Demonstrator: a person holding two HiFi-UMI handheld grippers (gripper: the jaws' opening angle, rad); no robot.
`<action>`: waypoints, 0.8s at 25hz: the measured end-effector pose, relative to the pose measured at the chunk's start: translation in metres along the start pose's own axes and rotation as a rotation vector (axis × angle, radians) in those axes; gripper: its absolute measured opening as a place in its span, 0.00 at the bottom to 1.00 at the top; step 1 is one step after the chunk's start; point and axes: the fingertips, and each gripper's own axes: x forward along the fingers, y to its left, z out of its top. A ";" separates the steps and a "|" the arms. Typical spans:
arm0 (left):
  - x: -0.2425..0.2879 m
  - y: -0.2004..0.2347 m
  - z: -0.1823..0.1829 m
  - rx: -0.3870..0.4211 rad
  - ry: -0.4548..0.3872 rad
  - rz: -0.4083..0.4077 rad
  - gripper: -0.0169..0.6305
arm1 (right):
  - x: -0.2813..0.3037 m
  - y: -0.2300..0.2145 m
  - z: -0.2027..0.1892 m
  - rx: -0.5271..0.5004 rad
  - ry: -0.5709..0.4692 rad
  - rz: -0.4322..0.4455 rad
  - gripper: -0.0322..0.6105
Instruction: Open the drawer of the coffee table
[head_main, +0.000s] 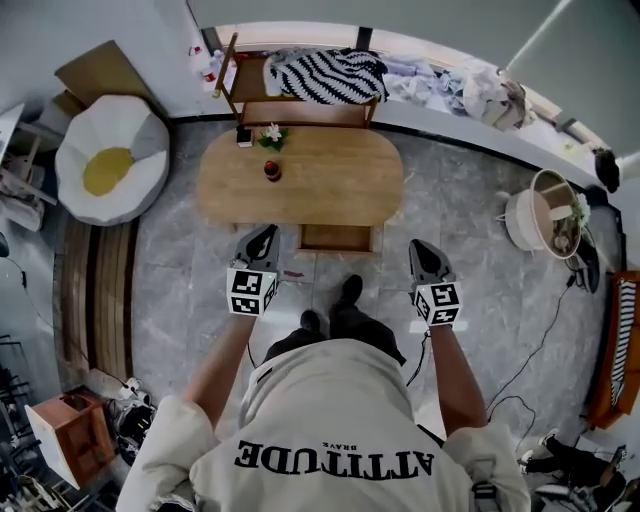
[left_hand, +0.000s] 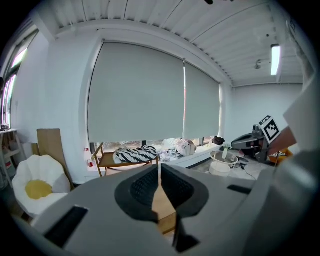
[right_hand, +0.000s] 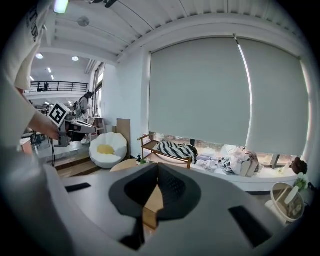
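Note:
The oval wooden coffee table (head_main: 330, 185) stands on the grey floor ahead of the person. Its drawer (head_main: 337, 238) sticks out of the table's near side, pulled open, and looks empty. My left gripper (head_main: 264, 236) hangs in the air just left of the drawer, jaws shut with nothing between them. My right gripper (head_main: 421, 251) hovers to the drawer's right, also shut and empty. In the left gripper view the left gripper (left_hand: 159, 171) has its pads together, with the table's wood (left_hand: 162, 205) behind them. The right gripper view shows the right gripper (right_hand: 157, 172) closed the same way.
A small dark jar (head_main: 272, 170) and a little plant (head_main: 272, 134) sit on the tabletop. Behind it is a wooden bench (head_main: 250, 100) with a striped blanket (head_main: 330, 72). A white beanbag (head_main: 110, 160) lies left, a round basket table (head_main: 545, 215) right. The person's feet (head_main: 330, 312) stand near the drawer.

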 end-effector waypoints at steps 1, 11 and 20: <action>-0.006 0.000 0.001 0.005 0.002 0.001 0.08 | -0.005 0.005 0.003 -0.005 -0.004 -0.003 0.08; -0.050 -0.014 0.017 0.046 -0.028 -0.053 0.06 | -0.046 0.036 0.008 0.035 -0.033 -0.026 0.08; -0.064 -0.024 0.042 0.007 -0.090 -0.026 0.06 | -0.068 0.016 0.034 0.053 -0.096 -0.025 0.08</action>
